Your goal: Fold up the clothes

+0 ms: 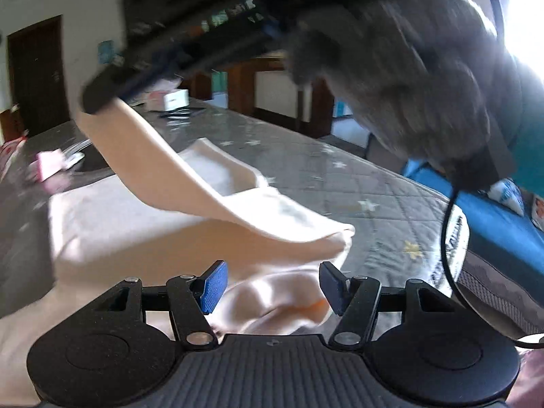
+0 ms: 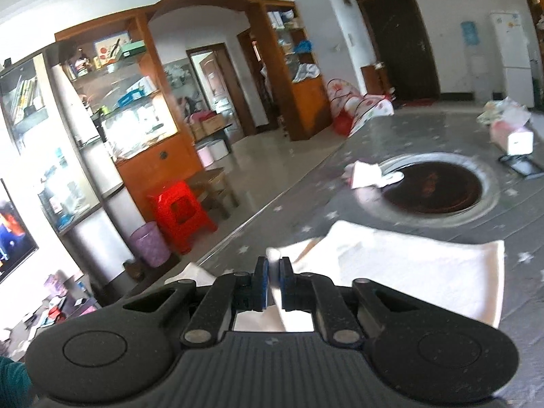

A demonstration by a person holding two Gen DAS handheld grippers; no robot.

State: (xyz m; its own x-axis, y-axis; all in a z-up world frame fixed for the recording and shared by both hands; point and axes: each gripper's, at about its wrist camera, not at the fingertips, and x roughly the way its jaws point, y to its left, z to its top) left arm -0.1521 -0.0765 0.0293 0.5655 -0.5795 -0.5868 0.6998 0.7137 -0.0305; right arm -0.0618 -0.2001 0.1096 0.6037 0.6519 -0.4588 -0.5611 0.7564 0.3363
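Note:
A pale cream garment [image 1: 136, 221] lies spread on the grey star-patterned table cover [image 1: 340, 176]. My left gripper [image 1: 272, 282] stands open low over its near bunched edge, the blue pads [image 1: 214, 285] apart with cloth lying between and below them. My right gripper [image 1: 98, 102] reaches in from the upper right, held by a grey-gloved hand [image 1: 408, 78], and lifts a long flap of the garment off the table. In the right wrist view the right gripper [image 2: 273, 272] is nearly closed, with a white fold pinched between the pads; the rest of the garment [image 2: 408, 272] lies flat beyond.
A round dark recess [image 2: 435, 187] is sunk in the table beyond the garment, with a small pink packet [image 2: 363, 175] at its rim. A pink-and-white box [image 2: 510, 136] stands at the far right. The table's left edge drops to the floor, where there is a red stool [image 2: 183, 214].

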